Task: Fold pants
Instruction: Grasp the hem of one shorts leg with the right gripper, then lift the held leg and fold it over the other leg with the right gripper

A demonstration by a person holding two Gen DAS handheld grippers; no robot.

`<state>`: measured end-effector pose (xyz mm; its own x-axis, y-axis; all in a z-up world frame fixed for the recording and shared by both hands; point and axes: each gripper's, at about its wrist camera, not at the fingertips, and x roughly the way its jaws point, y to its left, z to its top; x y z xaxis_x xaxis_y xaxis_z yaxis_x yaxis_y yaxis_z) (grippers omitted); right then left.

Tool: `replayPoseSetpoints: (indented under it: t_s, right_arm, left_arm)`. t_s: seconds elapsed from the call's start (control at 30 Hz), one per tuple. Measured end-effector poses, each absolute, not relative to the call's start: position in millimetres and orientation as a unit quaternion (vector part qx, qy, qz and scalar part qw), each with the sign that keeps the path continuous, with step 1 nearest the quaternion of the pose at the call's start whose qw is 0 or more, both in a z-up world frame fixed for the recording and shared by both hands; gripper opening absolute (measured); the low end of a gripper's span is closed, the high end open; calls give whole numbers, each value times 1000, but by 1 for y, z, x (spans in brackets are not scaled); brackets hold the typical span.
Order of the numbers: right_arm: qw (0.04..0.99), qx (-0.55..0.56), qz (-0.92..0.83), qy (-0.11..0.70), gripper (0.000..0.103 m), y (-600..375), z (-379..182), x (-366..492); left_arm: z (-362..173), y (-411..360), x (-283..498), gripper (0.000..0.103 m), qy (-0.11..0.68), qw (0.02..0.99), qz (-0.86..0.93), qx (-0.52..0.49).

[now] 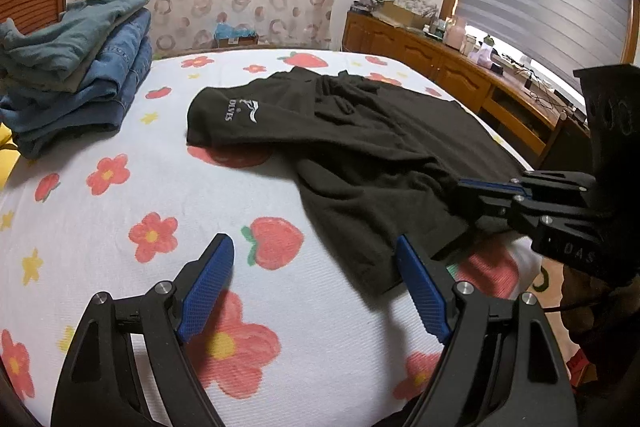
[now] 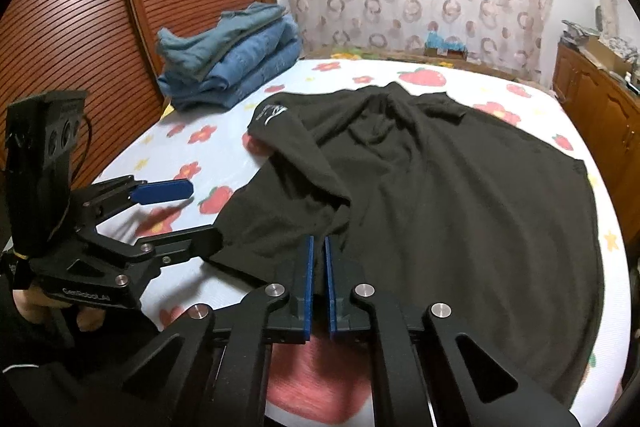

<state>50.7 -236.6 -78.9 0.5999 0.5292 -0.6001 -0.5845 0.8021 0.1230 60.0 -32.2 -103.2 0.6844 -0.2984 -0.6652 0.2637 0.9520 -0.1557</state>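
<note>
On the bed point(image 1: 120, 267), the right gripper point(image 2: 318, 251) pinches the black pants' point(image 2: 440, 207) near edge; the left gripper point(image 1: 316, 287) gapes empty beside it. Best grip that edge too, lifting evenly.

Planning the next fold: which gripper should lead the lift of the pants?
Right. The right gripper is already shut on the pants near edge; the left gripper is open over the sheet, holding nothing.

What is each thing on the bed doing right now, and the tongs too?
Black pants: spread out, rumpled, one leg folded over, not yet folded up.
Right tongs: shut, pinching the near edge of the pants.
Left tongs: open, holding nothing, beside the pants' edge.
Jeans pile: folded and stacked at the bed's far corner.
Bed sheet: flat under everything.
</note>
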Motion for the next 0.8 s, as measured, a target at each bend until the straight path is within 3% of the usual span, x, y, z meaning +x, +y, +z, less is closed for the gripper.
replayPoseSetpoints:
  t_s: [0.8]
  right_arm:
    - [945,-8,225,238,4,-303,-50,-11]
  left_arm:
    - [-75,-69,78,83,348,921,-176,-10]
